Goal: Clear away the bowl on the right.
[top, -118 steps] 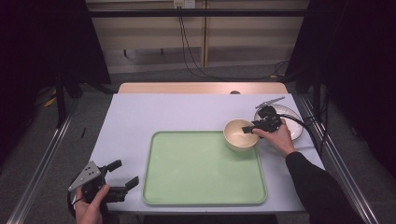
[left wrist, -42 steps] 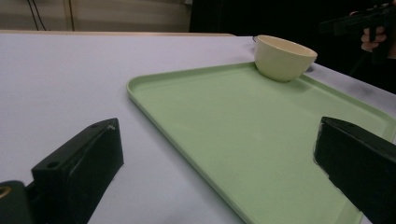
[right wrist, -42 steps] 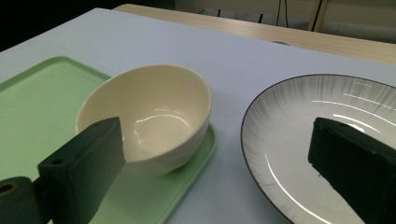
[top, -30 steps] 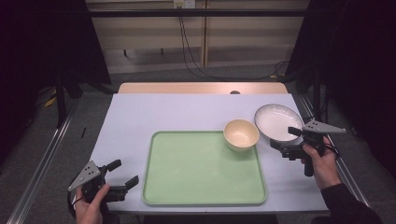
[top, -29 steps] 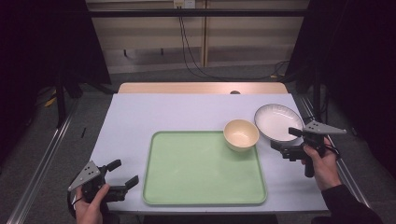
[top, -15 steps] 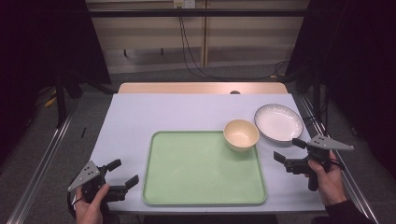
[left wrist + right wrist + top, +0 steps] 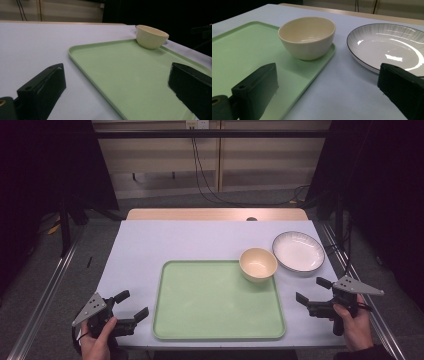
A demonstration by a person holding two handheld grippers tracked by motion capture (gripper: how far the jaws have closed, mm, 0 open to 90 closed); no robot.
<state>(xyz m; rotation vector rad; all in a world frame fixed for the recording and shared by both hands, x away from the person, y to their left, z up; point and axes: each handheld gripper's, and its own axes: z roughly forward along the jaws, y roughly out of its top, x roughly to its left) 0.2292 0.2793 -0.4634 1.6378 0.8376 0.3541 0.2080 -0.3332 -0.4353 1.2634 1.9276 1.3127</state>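
Left gripper (image 7: 131,305): held in the person's left hand (image 7: 96,345) at the near left corner of the desk (image 7: 200,240), just beside the tray's near left corner; fingers (image 7: 41,93) spread wide, holding nothing, aimed across the tray toward the bowl. Tray (image 7: 210,310): pale green, rectangular with rounded corners and a low raised rim, lying flat on the near middle of the desk; its surface bare apart from the bowl. Bowl (image 7: 258,264): cream, round, upright and empty, standing on the tray's far right corner; the right gripper view shows its base (image 7: 308,56) resting inside the rim, close to the tray edge. Plate (image 7: 298,251): white with a thin dark rim and fine radial lines, lying flat on the desk just beside the bowl on its right and a little farther back, apart from the tray. Right gripper (image 7: 312,291): held in the person's right hand (image 7: 354,325) near the desk's near right edge, to the right of the tray and nearer than the plate; fingers (image 7: 255,91) spread wide, empty, touching neither dish, with bowl and plate both seen ahead between them.
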